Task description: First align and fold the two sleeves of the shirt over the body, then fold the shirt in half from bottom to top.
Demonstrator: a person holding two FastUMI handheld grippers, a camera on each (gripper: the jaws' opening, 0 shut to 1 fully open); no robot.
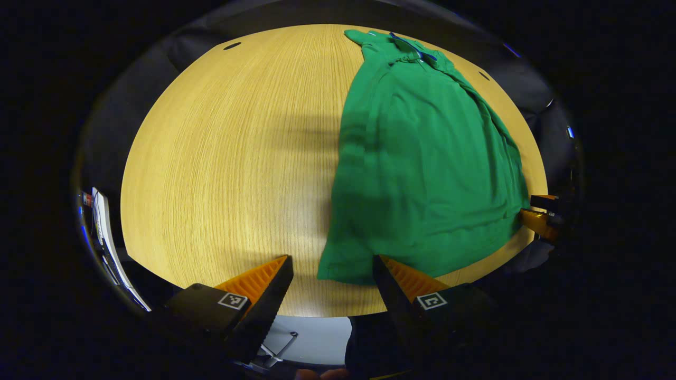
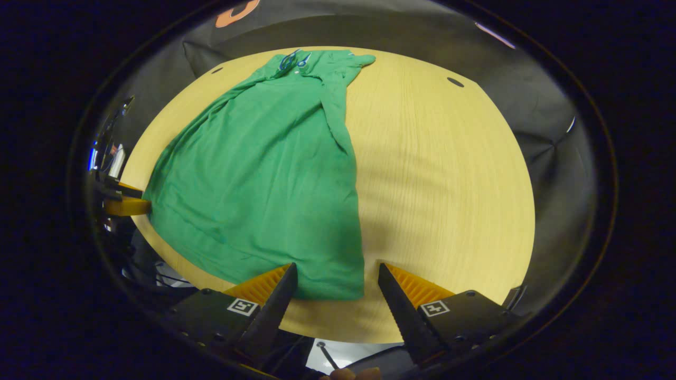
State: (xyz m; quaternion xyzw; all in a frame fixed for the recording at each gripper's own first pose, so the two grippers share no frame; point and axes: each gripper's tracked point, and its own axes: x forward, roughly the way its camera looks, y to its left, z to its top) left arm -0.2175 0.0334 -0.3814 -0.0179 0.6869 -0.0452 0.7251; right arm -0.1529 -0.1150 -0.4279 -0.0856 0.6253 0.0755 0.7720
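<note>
Green knit shirt [image 1: 428,169] lies flat along the light wooden table [image 1: 222,158], hem at the near edge, sleeves folded in. Left gripper [image 1: 331,274] and right gripper [image 2: 335,282] both spread, empty, at hem corners. Risk: uneven pinches would skew the fold.

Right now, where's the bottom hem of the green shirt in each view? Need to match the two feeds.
Left gripper view: the bottom hem runs across the lower right, its near corner between the left hand-held gripper fingers.
Right gripper view: the hem runs across the lower left, its corner between the right hand-held gripper fingers.
Shared landmark: the shirt's collar at the table's far edge.
</note>
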